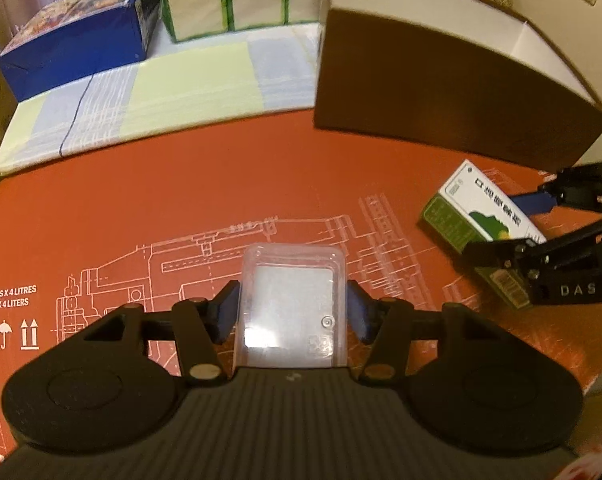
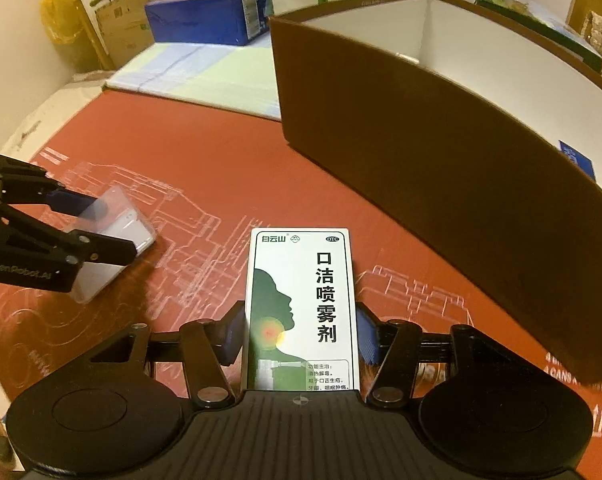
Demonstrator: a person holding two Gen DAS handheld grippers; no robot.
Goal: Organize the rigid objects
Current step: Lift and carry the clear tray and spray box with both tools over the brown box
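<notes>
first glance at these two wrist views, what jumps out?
Each tongs grips a box over the red printed mat: the left tongs hold a clear plastic case, the right tongs a white-and-green medicine box. Behind them stands a large brown bin with a white inside, open at the top.

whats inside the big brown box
Only white inner walls and a white divider show inside the brown box. Its tall front wall hides the floor, so whether it holds anything cannot be told. A small blue item shows at its right end, position unclear.
</notes>
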